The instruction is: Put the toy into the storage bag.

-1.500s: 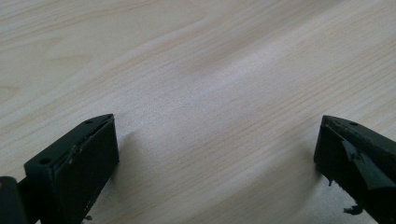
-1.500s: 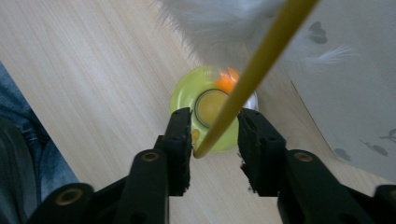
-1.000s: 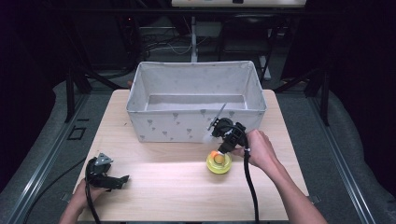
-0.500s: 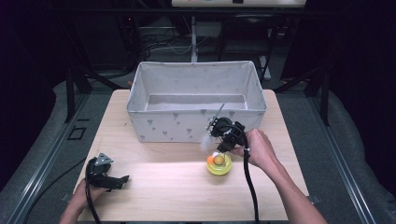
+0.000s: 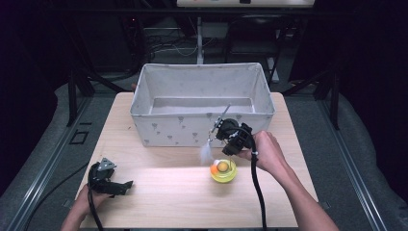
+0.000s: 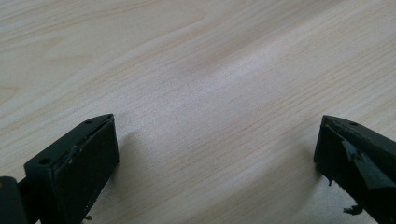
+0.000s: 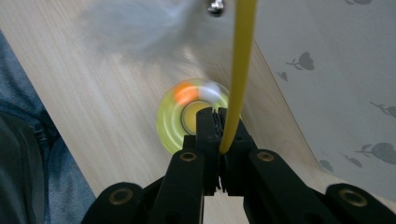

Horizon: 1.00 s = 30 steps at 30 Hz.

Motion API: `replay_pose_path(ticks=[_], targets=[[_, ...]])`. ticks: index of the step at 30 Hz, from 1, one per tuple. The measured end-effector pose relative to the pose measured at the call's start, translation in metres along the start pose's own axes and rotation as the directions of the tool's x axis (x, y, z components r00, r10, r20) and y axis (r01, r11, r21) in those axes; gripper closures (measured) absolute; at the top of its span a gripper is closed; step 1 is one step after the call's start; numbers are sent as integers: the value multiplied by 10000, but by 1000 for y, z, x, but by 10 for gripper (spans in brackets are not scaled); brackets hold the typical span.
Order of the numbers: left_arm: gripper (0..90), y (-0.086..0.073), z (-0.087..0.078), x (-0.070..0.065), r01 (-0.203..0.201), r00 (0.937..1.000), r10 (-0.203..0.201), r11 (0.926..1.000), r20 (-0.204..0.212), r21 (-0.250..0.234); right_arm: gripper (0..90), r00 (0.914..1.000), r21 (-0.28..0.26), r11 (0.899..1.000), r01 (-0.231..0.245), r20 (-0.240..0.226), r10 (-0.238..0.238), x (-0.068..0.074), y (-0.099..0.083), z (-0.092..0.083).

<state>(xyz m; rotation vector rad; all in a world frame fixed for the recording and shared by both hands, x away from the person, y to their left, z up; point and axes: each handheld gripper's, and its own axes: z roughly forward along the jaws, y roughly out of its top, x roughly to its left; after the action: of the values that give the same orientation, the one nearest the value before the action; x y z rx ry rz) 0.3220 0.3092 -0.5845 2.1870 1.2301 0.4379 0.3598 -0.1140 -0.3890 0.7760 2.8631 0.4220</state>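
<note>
Table: light wood, seen from above; dark floor around it.
Bin: grey fabric, printed with small dark motifs, at the table's far side. Its inside floor looks bare.
Toy: round yellow-green disc with an orange ball and a pale ball in its ring, on the table just in front of the bin's near wall, right of centre. Blurred in the right gripper view.
Wand: thin yellow rod, running up from the right jaws past the disc.
Feather: pale, blurred tuft hanging just left of the disc; a small metal fitting sits above it in the right gripper view.
Right gripper: held by the right hand just above the disc, by the bin's near wall. Jaws clamped tight on the wand.
Left gripper: lies low at the table's near left corner, held by the left hand, well apart from the toy. Jaws spread wide over bare wood, nothing between them.
</note>
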Motion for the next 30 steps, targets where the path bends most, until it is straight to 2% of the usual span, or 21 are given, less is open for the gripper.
replay_pose_path(ticks=[11,30], targets=[[0,0,0,0,46,10000,-46,10000,-27,-45,879,10000,-205,9998,-23,-34,22,-2,2,-10],[0,0,1,-2,39,10000,-39,10000,-5,-82,880,9997,-630,9980,-27,231,42,-7,8,-48]])
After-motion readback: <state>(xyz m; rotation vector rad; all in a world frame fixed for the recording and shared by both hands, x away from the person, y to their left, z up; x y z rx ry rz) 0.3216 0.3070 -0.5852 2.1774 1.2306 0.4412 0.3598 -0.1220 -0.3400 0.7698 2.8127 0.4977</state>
